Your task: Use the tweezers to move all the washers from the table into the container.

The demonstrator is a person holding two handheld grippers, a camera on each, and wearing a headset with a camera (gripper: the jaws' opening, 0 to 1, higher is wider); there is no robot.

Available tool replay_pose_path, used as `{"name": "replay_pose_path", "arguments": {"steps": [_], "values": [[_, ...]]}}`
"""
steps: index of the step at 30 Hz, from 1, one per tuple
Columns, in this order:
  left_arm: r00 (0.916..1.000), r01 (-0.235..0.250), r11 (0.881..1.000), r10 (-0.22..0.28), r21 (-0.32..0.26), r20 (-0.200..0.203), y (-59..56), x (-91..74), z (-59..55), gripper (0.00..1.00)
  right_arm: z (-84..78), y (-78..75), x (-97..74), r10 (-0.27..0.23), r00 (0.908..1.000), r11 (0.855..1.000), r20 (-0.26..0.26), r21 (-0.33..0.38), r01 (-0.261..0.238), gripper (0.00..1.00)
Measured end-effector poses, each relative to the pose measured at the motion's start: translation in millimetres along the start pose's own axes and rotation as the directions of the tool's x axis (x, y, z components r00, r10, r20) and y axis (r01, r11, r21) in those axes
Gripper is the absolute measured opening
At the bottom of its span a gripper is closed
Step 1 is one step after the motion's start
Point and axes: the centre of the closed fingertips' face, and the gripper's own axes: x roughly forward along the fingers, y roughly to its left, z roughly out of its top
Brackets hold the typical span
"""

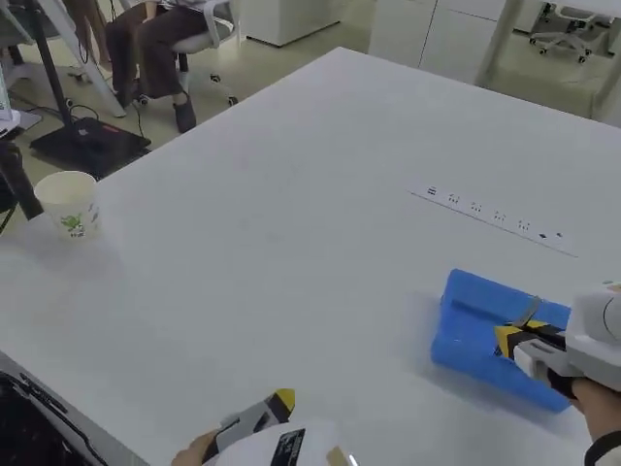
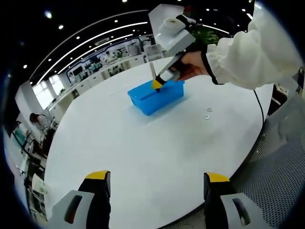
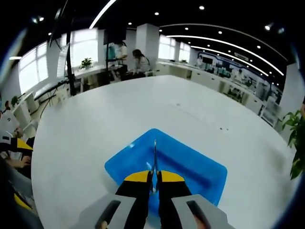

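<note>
Container (image 3: 202,172) under right gripper (image 3: 154,178) (with tweezers (image 3: 155,153))

nothing legible. paper cup (image 1: 70,202), far left of the blue container (image 1: 495,335): green print, possibly a logo, too small to read. dark sticker (image 1: 287,446) on the left gripper (image 1: 277,403), down-left of the container: blurred. row of marks (image 1: 490,216) beyond the container: unreadable
</note>
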Motion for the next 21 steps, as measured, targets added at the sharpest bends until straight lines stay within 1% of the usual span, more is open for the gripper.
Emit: {"name": "replay_pose_path", "arguments": {"steps": [5, 8, 13, 15, 21], "values": [[1.0, 0.0, 1.0, 0.0, 0.002, -0.004, -0.3, 0.3, -0.7, 0.81, -3.0, -1.1, 3.5, 0.005, 0.9999, 1.0, -0.011, -0.006, -0.005, 0.02], [1.0, 0.0, 1.0, 0.0, 0.0, -0.009, -0.1, 0.5, -1.6, 0.81, -6.3, -3.2, 6.9, -0.001, 0.9997, 1.0, -0.022, -0.02, 0.0, 0.02], [1.0, 0.003, 1.0, -0.003, -0.001, -0.008, -0.5, 0.5, -1.1, 0.81, -5.8, -4.0, 8.4, 0.0, 0.9998, 1.0, -0.019, -0.023, -0.001, 0.02], [0.9999, 0.002, 1.0, -0.002, 0.0, -0.013, -0.2, 0.8, -2.0, 0.81, -5.7, -4.2, 8.6, 0.001, 0.9999, 1.0, -0.017, -0.017, -0.002, 0.02], [0.9999, 0.0, 1.0, 0.0, -0.002, -0.013, 0.3, 0.8, -2.0, 0.81, -6.7, -5.4, 7.2, -0.002, 0.9999, 1.0, -0.01, 0.004, 0.002, 0.03]]}}
